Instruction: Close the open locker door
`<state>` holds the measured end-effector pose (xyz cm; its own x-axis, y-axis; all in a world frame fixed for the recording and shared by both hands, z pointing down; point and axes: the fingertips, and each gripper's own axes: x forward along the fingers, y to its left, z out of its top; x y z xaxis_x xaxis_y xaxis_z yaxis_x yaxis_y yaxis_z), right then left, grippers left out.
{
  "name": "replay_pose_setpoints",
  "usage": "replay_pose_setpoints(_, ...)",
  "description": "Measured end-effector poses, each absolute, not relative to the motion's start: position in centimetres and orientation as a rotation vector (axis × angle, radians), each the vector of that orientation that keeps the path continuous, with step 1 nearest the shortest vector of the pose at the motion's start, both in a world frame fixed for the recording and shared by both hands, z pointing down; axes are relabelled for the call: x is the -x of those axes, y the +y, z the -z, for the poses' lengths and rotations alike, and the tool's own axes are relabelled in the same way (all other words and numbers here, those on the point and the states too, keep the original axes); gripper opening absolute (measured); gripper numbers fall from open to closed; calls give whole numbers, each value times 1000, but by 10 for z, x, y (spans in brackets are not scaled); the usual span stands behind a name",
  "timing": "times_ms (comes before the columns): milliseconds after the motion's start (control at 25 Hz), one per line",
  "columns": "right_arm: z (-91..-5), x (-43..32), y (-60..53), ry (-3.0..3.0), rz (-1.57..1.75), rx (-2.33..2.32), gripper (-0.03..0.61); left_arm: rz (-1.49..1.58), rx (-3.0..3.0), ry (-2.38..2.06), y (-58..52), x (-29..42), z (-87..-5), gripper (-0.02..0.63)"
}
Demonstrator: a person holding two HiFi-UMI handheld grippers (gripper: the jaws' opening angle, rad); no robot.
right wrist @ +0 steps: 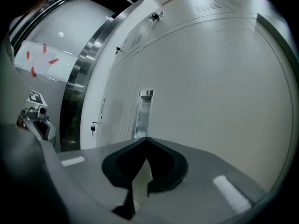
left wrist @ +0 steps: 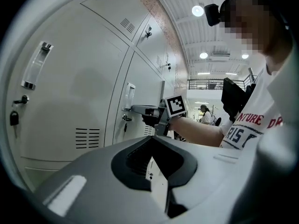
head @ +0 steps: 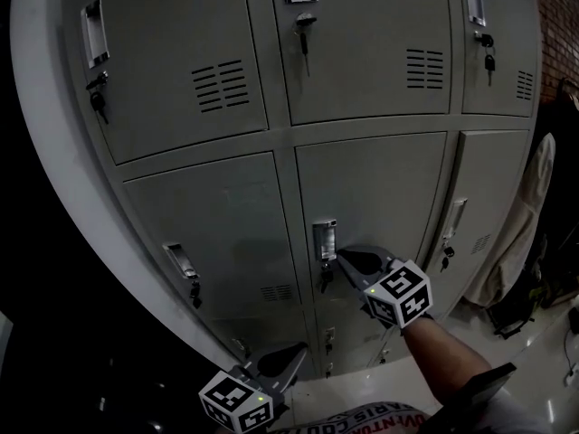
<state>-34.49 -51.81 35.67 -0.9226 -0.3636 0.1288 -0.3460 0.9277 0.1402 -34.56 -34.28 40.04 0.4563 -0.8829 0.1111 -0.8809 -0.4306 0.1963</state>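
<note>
1. Head view: The locker door (head: 384, 197) we take for the task's is the lower middle one, a flat panel of grey painted sheet metal, taller than it is wide. Its bright recessed handle (head: 324, 240) runs upright along the left edge. The right tongs (head: 342, 257) lie just right of and below that handle, tips at or touching it, and they are much the nearer pair. The left tongs (head: 291, 355) hang low, well apart from the door. The panel looks nearly flush with its neighbours, and we cannot tell if it is latched.

2. Left gripper view: The left tongs (left wrist: 150, 138) have their jaws together on nothing and point along the locker fronts. Ahead, the right tongs (left wrist: 136, 109) reach across to the handle (left wrist: 129, 96). The neighbouring door carries punched vent slots (left wrist: 87, 138).

3. Right gripper view: The right tongs (right wrist: 145, 140) are closed and empty, with their smooth grey jaws meeting at the tip. The handle (right wrist: 143, 112) stands straight ahead and just above. The plain, faintly glossy door (right wrist: 215, 92) spreads to the right. We judge that a push straight forward is what remains.
</note>
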Motion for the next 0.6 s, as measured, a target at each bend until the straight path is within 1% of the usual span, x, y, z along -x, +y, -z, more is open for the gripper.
replay_pose_setpoints(280,-354,345,-516,-2943,179,-558,-7,13,-2478,-1543,-332,340,-397,5)
replay_pose_setpoints(440,-362,333,-493,-2916,208,-524,-9,27,-2471,-1532,-325,332,-396,5)
replay_pose_setpoints(600,-389,299,-438,-2894,64,-350,-9,46,-2466,-1522,-313,315,-396,5)
